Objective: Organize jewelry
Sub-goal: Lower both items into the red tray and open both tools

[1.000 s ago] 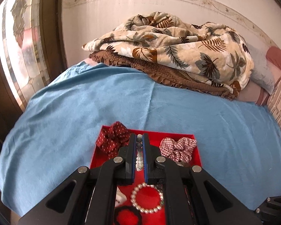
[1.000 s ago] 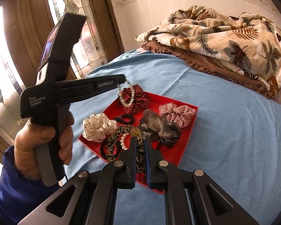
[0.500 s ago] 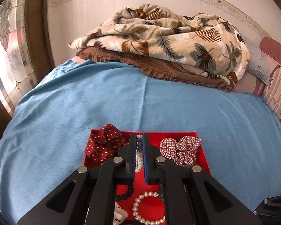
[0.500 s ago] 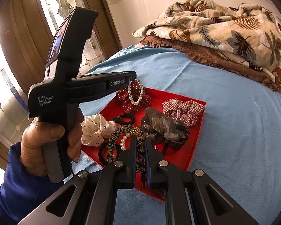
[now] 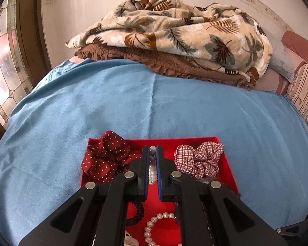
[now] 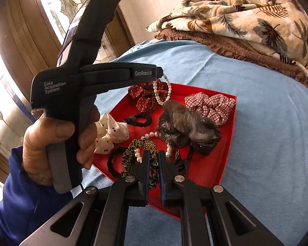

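At the left of the right wrist view, the left gripper (image 6: 161,72) pinched a bead bracelet (image 6: 161,91), white pearls with a few grey beads, dangling over the red tray (image 6: 219,168) at centre frame. At lower centre, the right gripper (image 6: 153,160) held nothing, its jaws narrowly parted above a leopard-print scrunchie (image 6: 129,155).

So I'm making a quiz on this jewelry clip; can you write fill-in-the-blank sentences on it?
1. The left gripper is shut on a ____ bracelet.
2. The tray holding the scrunchies is ____.
3. The checked scrunchie lies in the tray's far ____ corner in the left wrist view.
4. The bed sheet is ____.

Missing: pearl; red; right; blue
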{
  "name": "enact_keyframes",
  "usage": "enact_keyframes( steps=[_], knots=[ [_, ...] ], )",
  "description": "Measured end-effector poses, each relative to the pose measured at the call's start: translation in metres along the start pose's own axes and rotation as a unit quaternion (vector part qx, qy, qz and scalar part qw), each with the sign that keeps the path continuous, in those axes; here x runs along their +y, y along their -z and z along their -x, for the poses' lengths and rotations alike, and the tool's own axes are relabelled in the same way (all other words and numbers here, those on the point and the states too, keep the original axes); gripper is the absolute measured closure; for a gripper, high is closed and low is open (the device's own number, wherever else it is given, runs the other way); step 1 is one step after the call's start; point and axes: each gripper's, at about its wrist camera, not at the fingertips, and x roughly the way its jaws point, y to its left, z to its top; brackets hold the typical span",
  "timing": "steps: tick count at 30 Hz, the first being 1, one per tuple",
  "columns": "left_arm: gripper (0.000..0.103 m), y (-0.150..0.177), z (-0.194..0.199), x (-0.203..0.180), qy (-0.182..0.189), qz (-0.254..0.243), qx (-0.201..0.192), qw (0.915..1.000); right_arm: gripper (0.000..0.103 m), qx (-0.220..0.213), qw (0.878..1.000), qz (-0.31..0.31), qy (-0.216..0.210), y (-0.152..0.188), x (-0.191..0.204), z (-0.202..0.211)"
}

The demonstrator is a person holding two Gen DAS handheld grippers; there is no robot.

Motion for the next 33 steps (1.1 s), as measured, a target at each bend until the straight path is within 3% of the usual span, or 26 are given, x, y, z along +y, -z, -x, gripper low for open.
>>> enact_keyframes(
  steps=[21,23,25,27,31,33],
  knots=[
    [0.096,0.012,-0.044,-0.001,-0.006,-0.006,0.05,0.9987,0.094,0.02,1.0,0.014,0.016,0.012,-0.002,-0.038],
    [0.087,0.013,-0.044,-0.001,-0.005,-0.006,0.051,0.9987,0.094,0.02,1.0,0.013,0.016,0.012,-0.003,-0.038],
    [0.064,0.012,-0.044,-0.002,-0.007,-0.004,0.048,0.9988,0.094,0.019,1.0,0.013,0.016,0.012,-0.002,-0.037],
    [0.055,0.012,-0.041,-0.001,-0.002,0.0,0.042,0.9991,0.094,0.018,1.0,0.013,0.016,0.011,-0.002,-0.038],
    [0.054,0.01,-0.037,0.0,0.015,0.011,0.039,0.999,0.094,0.017,1.0,0.01,0.013,0.011,-0.003,-0.037],
    [0.053,0.01,-0.034,0.0,0.015,0.012,0.036,0.9992,0.089,0.017,1.0,0.007,0.01,0.011,-0.004,-0.036]
  ],
)
